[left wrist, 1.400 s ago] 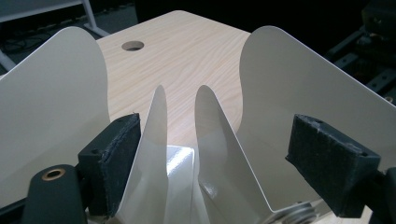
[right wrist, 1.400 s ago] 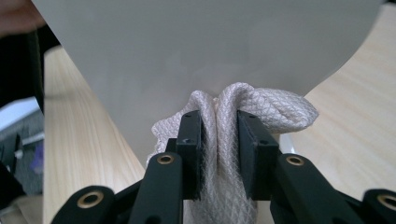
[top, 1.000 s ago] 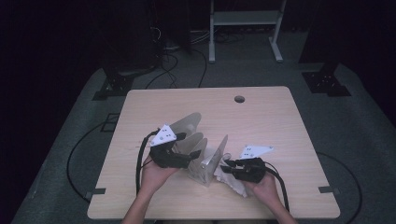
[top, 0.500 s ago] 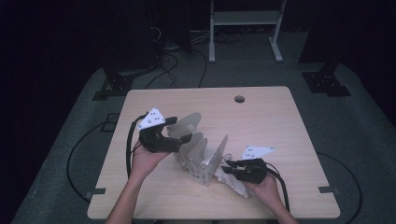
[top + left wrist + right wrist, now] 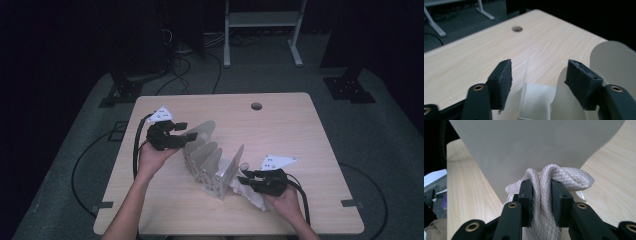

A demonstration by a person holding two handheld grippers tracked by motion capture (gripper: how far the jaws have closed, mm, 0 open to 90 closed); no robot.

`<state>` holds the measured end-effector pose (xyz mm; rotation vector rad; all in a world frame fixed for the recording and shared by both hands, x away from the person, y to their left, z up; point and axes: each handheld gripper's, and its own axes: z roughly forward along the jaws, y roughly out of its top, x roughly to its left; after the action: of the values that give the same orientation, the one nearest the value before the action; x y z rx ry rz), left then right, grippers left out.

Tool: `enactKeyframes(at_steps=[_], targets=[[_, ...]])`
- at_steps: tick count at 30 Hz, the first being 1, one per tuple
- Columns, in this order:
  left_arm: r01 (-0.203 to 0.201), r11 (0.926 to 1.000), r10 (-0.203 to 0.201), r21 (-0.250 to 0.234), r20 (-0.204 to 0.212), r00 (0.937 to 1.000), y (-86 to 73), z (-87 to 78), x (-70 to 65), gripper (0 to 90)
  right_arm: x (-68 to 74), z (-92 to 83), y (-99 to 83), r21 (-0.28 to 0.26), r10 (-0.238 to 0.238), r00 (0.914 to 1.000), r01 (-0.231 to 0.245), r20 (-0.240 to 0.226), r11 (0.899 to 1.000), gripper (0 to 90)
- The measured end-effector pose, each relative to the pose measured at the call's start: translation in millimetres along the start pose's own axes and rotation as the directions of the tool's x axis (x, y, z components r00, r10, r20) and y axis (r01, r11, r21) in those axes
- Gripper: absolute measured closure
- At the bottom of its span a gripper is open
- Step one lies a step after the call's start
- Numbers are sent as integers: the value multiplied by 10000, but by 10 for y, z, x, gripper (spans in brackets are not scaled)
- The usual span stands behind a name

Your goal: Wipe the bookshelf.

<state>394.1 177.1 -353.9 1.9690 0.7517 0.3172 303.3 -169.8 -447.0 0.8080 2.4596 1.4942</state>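
A pale plastic rack (image 5: pixel 215 167) with several upright dividers stands in the middle of the wooden table (image 5: pixel 300 135). My left gripper (image 5: pixel 187 132) is at the rack's far left end. Its jaws have just been closing and stand open; between them (image 5: pixel 539 80) rises the thin edge of a clear panel (image 5: pixel 525 85), untouched by the pads. A rounded grey divider (image 5: pixel 614 60) stands beside the right jaw. My right gripper (image 5: pixel 245 180) is shut on a white woven cloth (image 5: pixel 252 192) at the rack's near right end. The cloth (image 5: pixel 564 176) is bunched between the pads (image 5: pixel 541 192) against a grey divider (image 5: pixel 536 145).
A round cable hole (image 5: pixel 256 106) sits near the table's far edge. Black cables (image 5: pixel 185 65) and stand feet (image 5: pixel 350 87) lie on the grey floor behind the table. A white frame (image 5: pixel 260 30) stands farther back.
My left hand has moved left and away, from beside the rack's middle to its far left end, and its jaws have narrowed. The right gripper has kept still on the cloth.
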Motion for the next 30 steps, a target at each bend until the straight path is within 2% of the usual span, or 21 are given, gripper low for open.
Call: enactKeyframes(at_steps=[2,3,4,5,8,9,12,13,14,18,20,22,27,30], targets=[[-18,9999,18,113,19,10000,-2,9,11,434,9,-21,17,-106,-59,10000,59,5,9999,714],[-29,9999,28,126,63,10000,-7,20,18,490,19,-55,42,-373,-85,9999,83,-68,9993,714],[-64,9998,62,193,87,9999,-9,28,25,490,19,-55,42,-373,-85,9999,83,-68,9993,714],[-53,9995,49,303,129,9999,-15,46,34,562,31,-57,46,-336,-95,9999,91,-119,9994,713],[-52,9990,44,448,179,9998,-16,54,50,608,46,-48,45,-302,-133,9998,128,-164,9995,714],[-39,9985,30,548,149,9999,-16,53,63,658,59,-54,54,-354,-174,9997,167,-195,9992,714],[-58,9982,51,589,112,9999,-16,45,68,709,76,-70,68,-414,-203,9996,195,-192,9990,714],[-87,9980,83,629,56,9999,-17,41,72,759,81,-78,82,-485,-252,9995,243,-173,9985,714],[-80,9979,79,641,9,10000,-18,35,76,759,81,-78,82,-485,-252,9995,243,-173,9985,714],[-43,9974,56,723,-176,9998,-33,-15,104,872,42,-63,83,-463,-110,9999,110,2,9989,714],[25,9977,-11,677,-204,9998,-49,-49,114,880,30,-58,82,-472,-115,9999,116,18,9988,714],[-36,9971,76,755,-525,9986,-63,-97,94,890,40,-42,86,-417,-120,9999,119,-25,9991,714],[-32,9958,110,913,-853,9963,-93,-175,42,895,29,-23,92,-415,-150,9999,151,32,9990,714],[16,9959,62,900,-863,9963,-111,-203,37,895,44,-21,90,-406,-121,9999,120,-7,9991,714]])
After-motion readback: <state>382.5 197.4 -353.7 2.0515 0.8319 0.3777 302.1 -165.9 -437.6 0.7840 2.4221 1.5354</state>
